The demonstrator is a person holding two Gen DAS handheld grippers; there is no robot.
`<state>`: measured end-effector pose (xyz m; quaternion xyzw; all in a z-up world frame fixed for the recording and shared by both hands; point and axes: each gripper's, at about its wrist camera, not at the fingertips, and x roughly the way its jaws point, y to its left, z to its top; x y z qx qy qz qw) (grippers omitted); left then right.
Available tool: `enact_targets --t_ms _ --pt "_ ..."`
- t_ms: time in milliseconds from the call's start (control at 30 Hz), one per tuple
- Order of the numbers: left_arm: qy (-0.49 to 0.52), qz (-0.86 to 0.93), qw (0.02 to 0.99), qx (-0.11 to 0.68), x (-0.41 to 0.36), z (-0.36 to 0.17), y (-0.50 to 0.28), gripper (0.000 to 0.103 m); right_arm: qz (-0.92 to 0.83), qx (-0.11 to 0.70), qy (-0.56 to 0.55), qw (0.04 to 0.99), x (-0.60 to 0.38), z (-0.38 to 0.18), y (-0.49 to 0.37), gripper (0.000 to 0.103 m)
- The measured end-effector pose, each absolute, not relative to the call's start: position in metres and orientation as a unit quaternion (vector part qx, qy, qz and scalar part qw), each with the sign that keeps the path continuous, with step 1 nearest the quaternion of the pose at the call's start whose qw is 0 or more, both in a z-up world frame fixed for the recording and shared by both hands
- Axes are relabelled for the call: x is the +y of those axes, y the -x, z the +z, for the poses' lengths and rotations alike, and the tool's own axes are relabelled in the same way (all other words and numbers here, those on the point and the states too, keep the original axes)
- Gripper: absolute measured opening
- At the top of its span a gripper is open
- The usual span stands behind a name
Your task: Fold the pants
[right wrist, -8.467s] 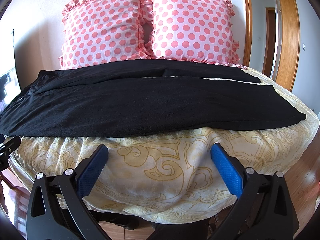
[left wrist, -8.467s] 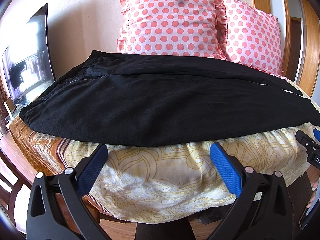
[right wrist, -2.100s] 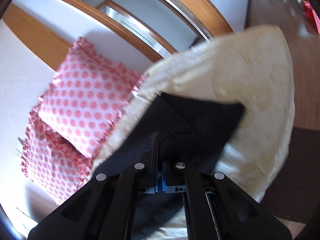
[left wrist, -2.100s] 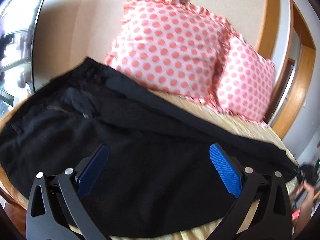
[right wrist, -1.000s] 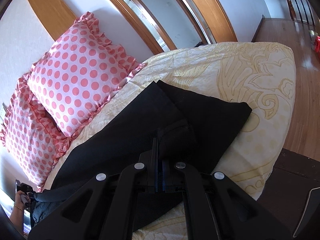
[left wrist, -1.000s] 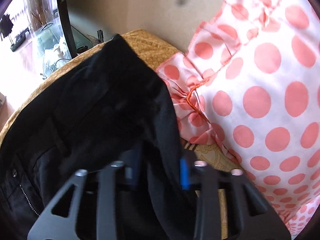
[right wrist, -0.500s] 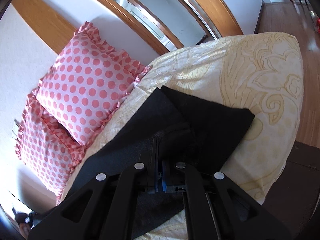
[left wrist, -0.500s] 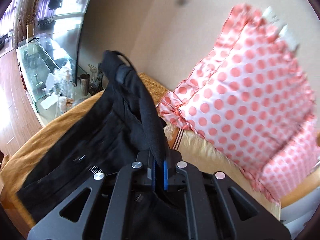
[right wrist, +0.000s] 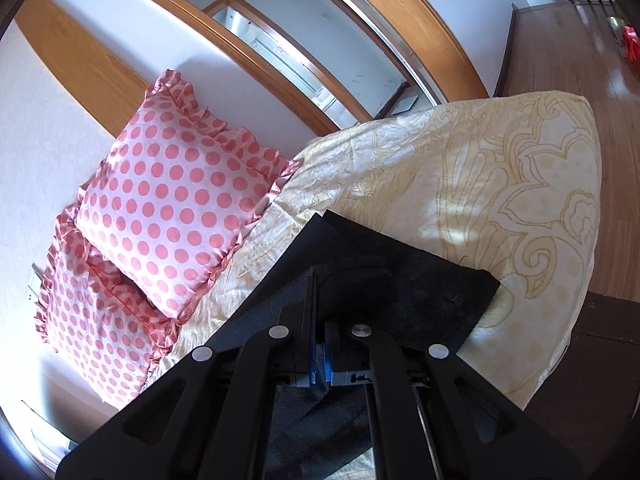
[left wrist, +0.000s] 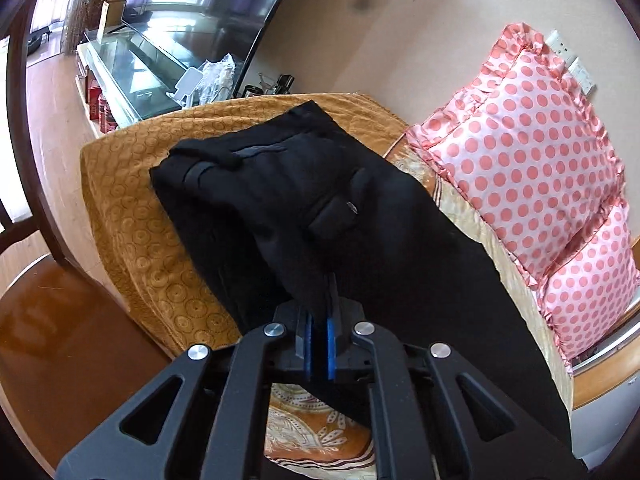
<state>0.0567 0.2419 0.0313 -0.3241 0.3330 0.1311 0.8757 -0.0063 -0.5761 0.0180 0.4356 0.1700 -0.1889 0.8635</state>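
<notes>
One pair of black pants (left wrist: 360, 216) on one bed (right wrist: 500, 184), two pillows (right wrist: 176, 204) alongside, left gripper (left wrist: 318, 320) and right gripper (right wrist: 318, 320) each clenching its fabric.

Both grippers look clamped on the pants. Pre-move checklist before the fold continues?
1. Left gripper shut on the black pants at the waist end: ok.
2. Right gripper shut on the pants at the leg-hem end: ok.
3. Legs stacked with hems aligned: not ok, the two hem corners are offset.
4. Waist lying flat: not ok, the waistband is bunched.
5. Polka-dot pillows apart from the pants: ok.
6. Bare bedspread beyond the hems: ok.
</notes>
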Motion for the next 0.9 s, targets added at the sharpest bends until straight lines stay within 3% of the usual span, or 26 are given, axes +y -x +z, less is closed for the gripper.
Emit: enact_targets --t_ms 67,133,233,300,367,433,700,900 --pt "0.345 0.131 0.873 0.319 0.248 0.033 -0.053 0.023 -0.190 0.169 -0.434 0.864 -0.575 0.020 0.006 0.002" --pt "0.370 0.141 0.869 0.296 0.257 0.036 -0.047 0.059 -0.191 0.169 -0.436 0.863 -0.575 0.020 0.007 0.002" --pt "0.400 0.146 0.865 0.265 0.270 0.042 -0.042 0.063 -0.192 0.170 -0.436 0.863 -0.575 0.019 0.008 0.002" --pt "0.411 0.147 0.861 0.261 0.279 0.042 -0.046 0.060 -0.195 0.172 -0.435 0.862 -0.575 0.019 0.007 0.002" --pt "0.405 0.154 0.859 0.274 0.287 0.040 -0.054 0.040 -0.196 0.173 -0.437 0.861 -0.576 0.018 0.006 0.002" --pt "0.402 0.146 0.854 0.297 0.292 0.035 -0.063 0.012 -0.196 0.172 -0.438 0.860 -0.577 0.018 0.005 0.002" --pt "0.361 0.134 0.877 0.288 0.289 0.062 -0.061 0.006 -0.179 0.153 -0.450 0.862 -0.591 0.035 0.000 0.002" --pt "0.364 0.140 0.868 0.307 0.295 0.046 -0.048 0.006 -0.187 0.176 -0.460 0.850 -0.596 0.024 0.006 0.002"
